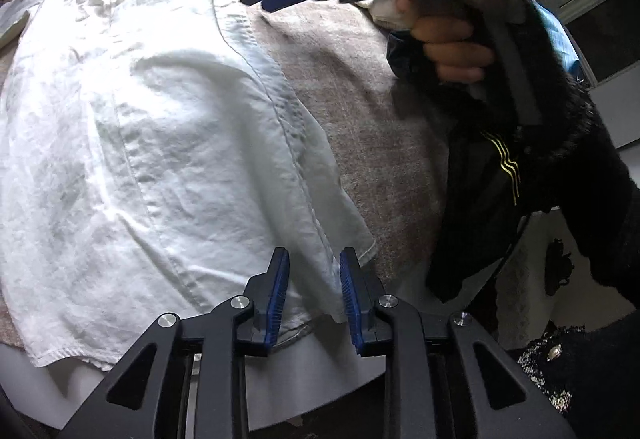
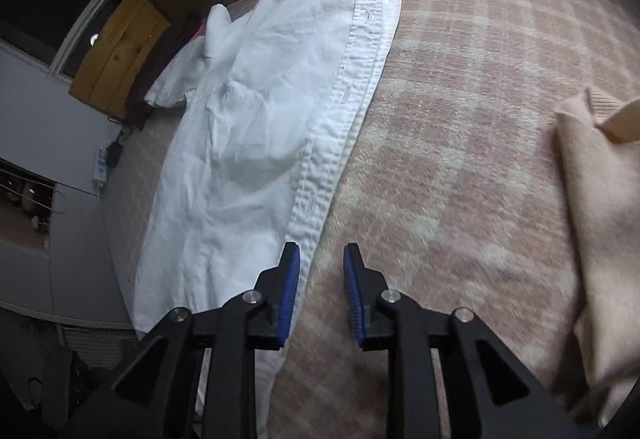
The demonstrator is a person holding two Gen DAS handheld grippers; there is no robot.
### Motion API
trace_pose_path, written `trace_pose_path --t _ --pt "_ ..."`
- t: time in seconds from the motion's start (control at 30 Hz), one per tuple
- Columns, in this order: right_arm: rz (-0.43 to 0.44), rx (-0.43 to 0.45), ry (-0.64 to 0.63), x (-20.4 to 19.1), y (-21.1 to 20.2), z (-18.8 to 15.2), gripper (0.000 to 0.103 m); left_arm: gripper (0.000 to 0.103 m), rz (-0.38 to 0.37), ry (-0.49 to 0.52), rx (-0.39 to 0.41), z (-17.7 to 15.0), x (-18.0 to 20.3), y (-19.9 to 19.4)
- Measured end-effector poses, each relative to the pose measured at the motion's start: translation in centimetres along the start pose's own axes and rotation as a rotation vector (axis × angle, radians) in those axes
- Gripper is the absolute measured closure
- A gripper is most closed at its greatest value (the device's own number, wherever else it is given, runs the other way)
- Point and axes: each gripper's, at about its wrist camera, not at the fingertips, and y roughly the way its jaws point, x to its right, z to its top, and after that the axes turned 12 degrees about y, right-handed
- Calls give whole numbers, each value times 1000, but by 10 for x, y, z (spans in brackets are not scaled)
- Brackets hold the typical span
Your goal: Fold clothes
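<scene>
Shirt (image 2: 248, 143) beside right gripper (image 2: 321, 291)

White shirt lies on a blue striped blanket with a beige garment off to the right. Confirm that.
Wrong on the blanket. In the right wrist view, the white shirt lies on a pink checked blanket, not a blue striped one. The beige garment is off to the right, as stated.

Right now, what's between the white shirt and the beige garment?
Only bare pink plaid blanket separates the white shirt from the beige garment, as the right wrist view shows.
</scene>
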Motion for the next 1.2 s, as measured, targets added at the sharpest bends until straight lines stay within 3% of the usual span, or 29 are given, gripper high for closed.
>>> trace_pose_path --t 0.13,0.2,0.23,0.33,0.47,0.5,0.53,0.63,0.77,0.87,0.97,1.03,1.13,1.2 --pt "86 19 25 3 5 11 81 88 14 2 -7 -2 1 1" --pt "80 35 -14 -3 3 10 100 93 -5 -10 -4 -3 -1 -1" --pt "79 38 -29 -6 1 10 100 96 -18 -17 -1 -4 -3 -2" --pt "81 69 -54 -14 -11 10 100 96 -47 -15 24 -3 -3 -14" --pt "78 91 -90 -28 -26 12 101 97 -154 -23 72 0 -1 -25" --pt "42 95 -108 -31 -26 13 101 96 -177 -27 71 3 -1 -23" --pt "6 99 -127 -35 -25 13 101 88 -200 -32 71 5 -1 -21" --pt "-124 112 -200 -45 -12 12 101 77 -151 -3 7 8 2 -5" --pt "-56 29 -151 -41 -4 9 99 69 -57 -31 -12 9 -1 1" --pt "-64 30 -145 -37 -8 4 98 69 -27 -56 -24 13 -6 7" --pt "-91 35 -159 -35 -14 -6 96 72 -42 -52 -4 14 -9 6" --pt "-88 37 -169 -33 -19 -13 96 103 -63 -57 8 12 -14 4" --pt "-58 38 -143 -28 -30 -17 86 102 -136 -95 48 7 -25 -7" --pt "-32 47 -123 -24 -37 -17 77 103 -229 -143 102 6 -34 -17"
